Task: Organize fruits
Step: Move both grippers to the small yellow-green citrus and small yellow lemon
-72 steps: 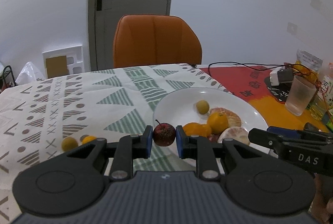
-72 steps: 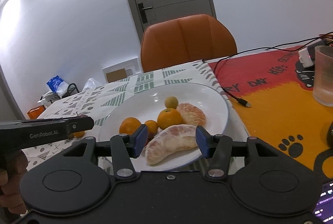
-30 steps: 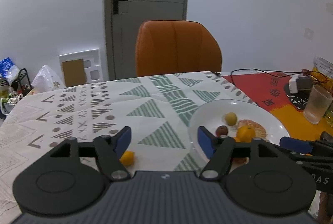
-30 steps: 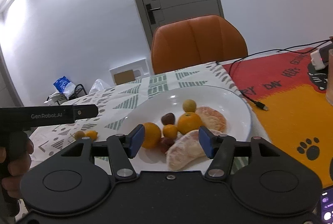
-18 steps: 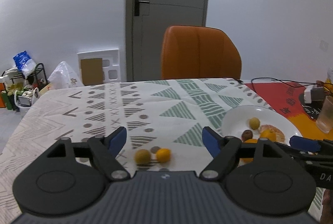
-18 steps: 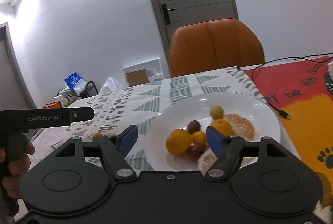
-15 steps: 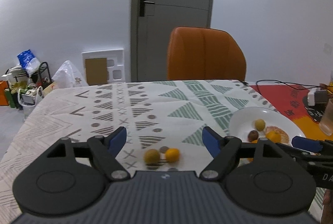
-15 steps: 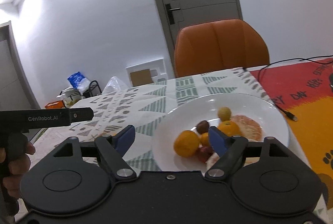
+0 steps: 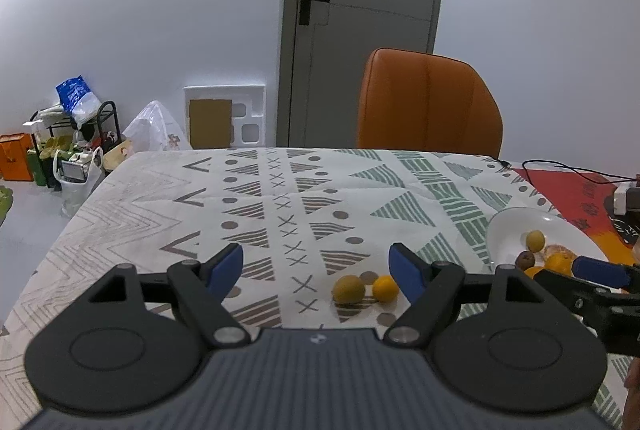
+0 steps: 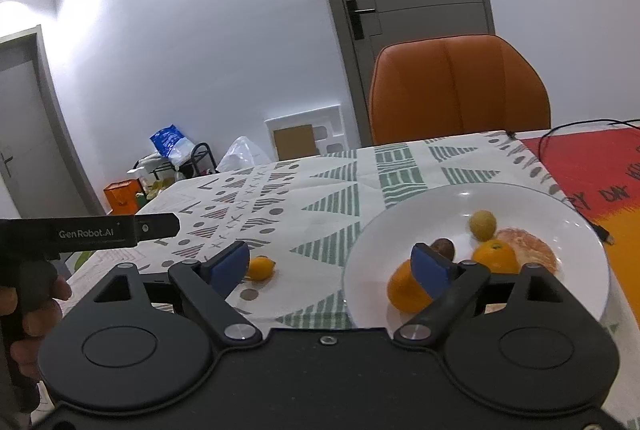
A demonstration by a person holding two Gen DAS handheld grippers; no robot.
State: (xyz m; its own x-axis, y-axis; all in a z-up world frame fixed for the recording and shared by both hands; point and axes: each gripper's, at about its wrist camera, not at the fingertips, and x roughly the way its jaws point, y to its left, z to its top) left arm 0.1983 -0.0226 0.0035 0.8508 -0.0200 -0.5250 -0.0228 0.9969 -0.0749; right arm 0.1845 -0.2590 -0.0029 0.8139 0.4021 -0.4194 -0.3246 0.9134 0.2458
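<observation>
White plate (image 10: 472,198) holding fruit on patterned cloth (image 9: 280,198) | left gripper (image 9: 316,266) gaping empty near two small fruits (image 9: 366,289) | right gripper (image 10: 332,264) spreading wider, pinching nothing

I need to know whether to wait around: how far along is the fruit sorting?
Mostly done: the white plate already holds oranges, a peeled citrus, a yellow fruit and a dark one. Nothing is in hand; the left gripper and right gripper are both open and empty, the right's jaws having just opened. Left: the yellow-green fruit and small orange fruit on the tablecloth.
</observation>
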